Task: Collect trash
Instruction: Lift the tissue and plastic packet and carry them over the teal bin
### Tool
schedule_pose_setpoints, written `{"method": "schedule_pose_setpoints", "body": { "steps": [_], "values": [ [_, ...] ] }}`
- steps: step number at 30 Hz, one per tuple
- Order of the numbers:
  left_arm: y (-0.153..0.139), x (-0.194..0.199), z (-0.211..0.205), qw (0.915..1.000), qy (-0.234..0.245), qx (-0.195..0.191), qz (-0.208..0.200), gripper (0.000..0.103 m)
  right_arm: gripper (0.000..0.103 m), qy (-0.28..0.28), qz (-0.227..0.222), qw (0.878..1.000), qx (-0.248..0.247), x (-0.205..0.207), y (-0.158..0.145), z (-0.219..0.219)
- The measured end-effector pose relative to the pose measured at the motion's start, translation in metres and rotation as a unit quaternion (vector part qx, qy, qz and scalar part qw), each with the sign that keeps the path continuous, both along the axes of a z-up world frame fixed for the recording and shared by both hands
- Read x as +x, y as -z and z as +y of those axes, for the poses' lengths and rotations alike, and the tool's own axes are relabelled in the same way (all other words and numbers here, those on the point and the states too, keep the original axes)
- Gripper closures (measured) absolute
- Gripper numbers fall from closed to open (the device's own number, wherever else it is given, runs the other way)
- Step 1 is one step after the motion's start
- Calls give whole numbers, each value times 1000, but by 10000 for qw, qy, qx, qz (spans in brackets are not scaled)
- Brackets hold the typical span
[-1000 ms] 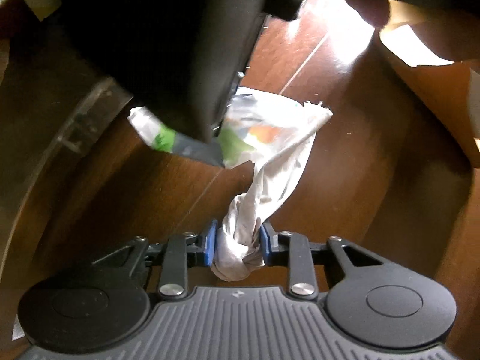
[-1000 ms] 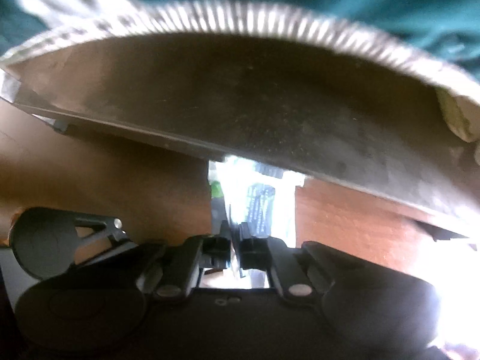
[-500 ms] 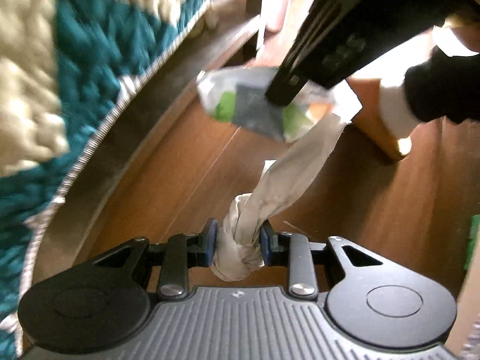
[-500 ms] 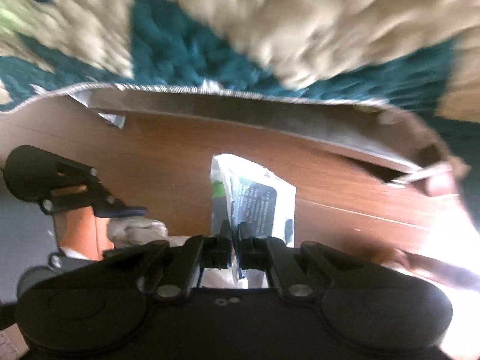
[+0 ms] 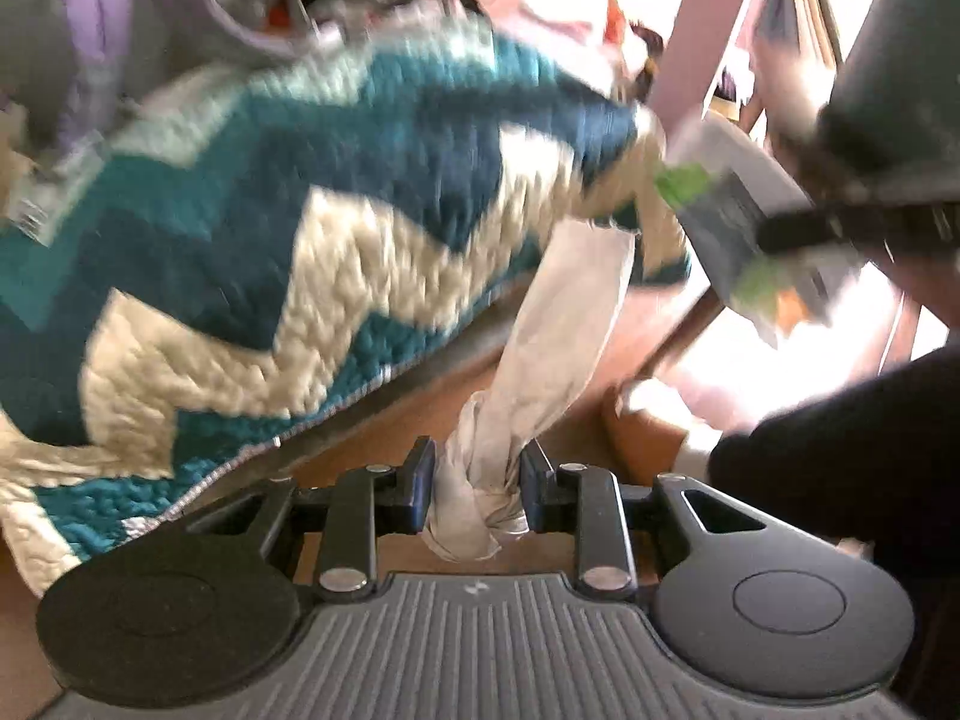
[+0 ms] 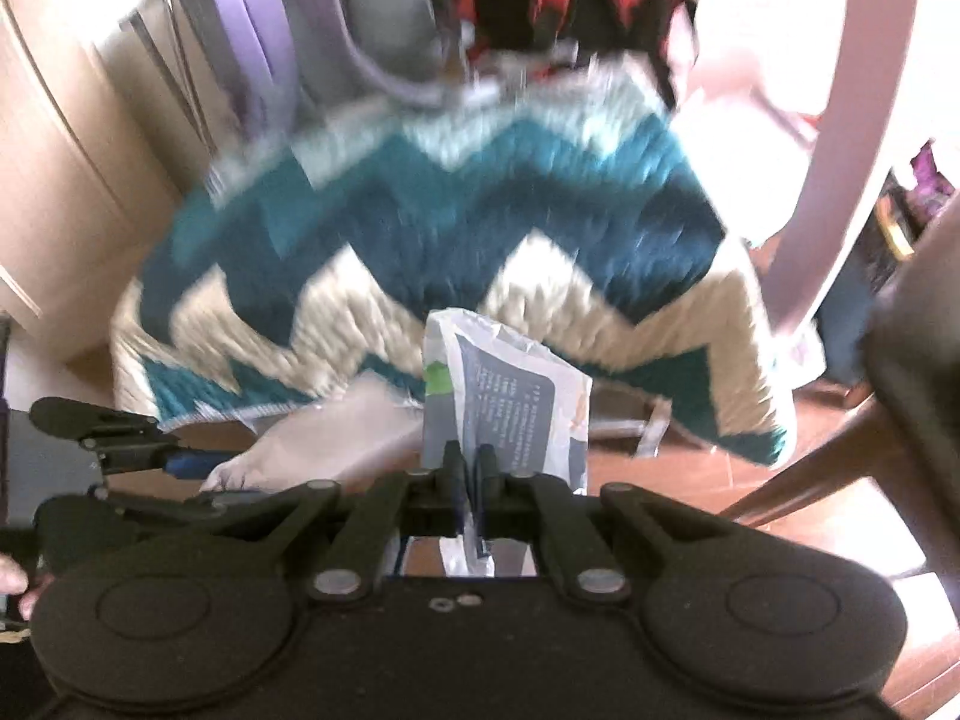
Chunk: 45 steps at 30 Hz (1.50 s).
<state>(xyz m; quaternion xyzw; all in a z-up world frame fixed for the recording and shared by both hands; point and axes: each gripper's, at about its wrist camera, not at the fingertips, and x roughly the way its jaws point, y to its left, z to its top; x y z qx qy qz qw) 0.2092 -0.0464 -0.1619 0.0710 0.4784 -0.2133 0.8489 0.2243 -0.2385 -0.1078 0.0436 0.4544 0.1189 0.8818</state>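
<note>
Gripping tissue [image 5: 543, 354] | wrapper [image 6: 510, 402] | zigzag quilt [image 6: 456, 240] behind

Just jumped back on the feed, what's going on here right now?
A person is collecting trash with a gripper in each hand. The left gripper is shut on a crumpled, twisted white tissue. The right gripper is shut on a flat white wrapper with green and grey print. Both pieces are held off the wooden floor, in front of a teal and cream zigzag quilt.
</note>
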Motion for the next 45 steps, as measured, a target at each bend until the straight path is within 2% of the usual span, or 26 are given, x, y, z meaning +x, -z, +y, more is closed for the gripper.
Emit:
{"method": "schedule_pose_setpoints", "body": {
  "steps": [7,16,19,26,31,36,42,45],
  "values": [
    [-93,-27,-34,9964,-260,-455,-661,75,101,315,-720,9965,298,-63,-83,-45],
    [-194,-50,-116,9871,-27,-971,-1271,75,101,694,-1341,9879,362,-113,-162,-100],
    [-220,-53,-144,9837,83,-1077,-1435,74,101,856,-1650,9822,284,-126,-184,-119],
    [-282,-55,-208,9717,434,-1397,-1853,74,101,1338,-2444,9604,18,-150,-239,-171],
    [-315,-50,-254,9667,630,-1542,-1943,74,101,1664,-2672,9490,-159,-152,-262,-202],
    [-336,-42,-299,9640,846,-1572,-1973,74,101,1962,-2785,9394,-381,-149,-276,-233],
    [-347,-26,-352,9603,1067,-1599,-2020,74,101,2335,-2762,9309,-517,-139,-279,-269],
    [-344,-17,-377,9620,1140,-1559,-1933,74,101,2503,-2702,9283,-509,-132,-275,-288]
  ]
}}
